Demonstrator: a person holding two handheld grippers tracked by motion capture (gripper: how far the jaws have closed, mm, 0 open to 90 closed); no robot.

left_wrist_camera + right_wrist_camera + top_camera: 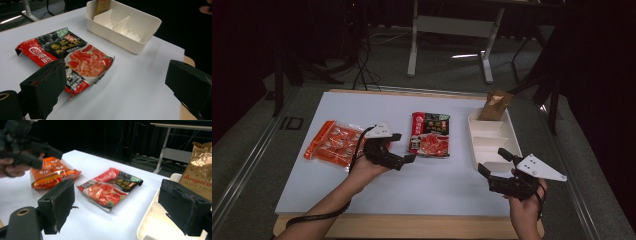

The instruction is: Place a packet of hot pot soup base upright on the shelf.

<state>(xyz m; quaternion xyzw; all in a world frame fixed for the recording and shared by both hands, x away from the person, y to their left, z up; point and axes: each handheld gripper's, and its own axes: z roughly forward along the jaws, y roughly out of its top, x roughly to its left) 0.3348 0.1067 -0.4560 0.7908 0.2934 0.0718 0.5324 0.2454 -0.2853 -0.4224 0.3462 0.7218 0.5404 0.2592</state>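
Observation:
A red and black snack packet (430, 134) lies flat mid-table, and it appears again as the red packet (75, 57) (110, 187) ahead of each gripper. An orange packet (332, 142) (53, 175) lies at the left. My left gripper (403, 147) (117, 85) hovers between the two packets, open, with nothing between its jaws. My right gripper (492, 161) (121, 203) is open and empty too, at the near end of a white divided tray (475, 145) (140, 47) (150, 225). A gold-brown bag (496, 105) (200, 170) stands in the tray's far compartment.
The tray's near and middle compartments hold nothing. The white table top (432, 185) ends in a wooden front edge (422, 226). A desk frame (452, 30) stands on the floor beyond the table. The other hand's gripper (25, 147) is at the right gripper view's upper left.

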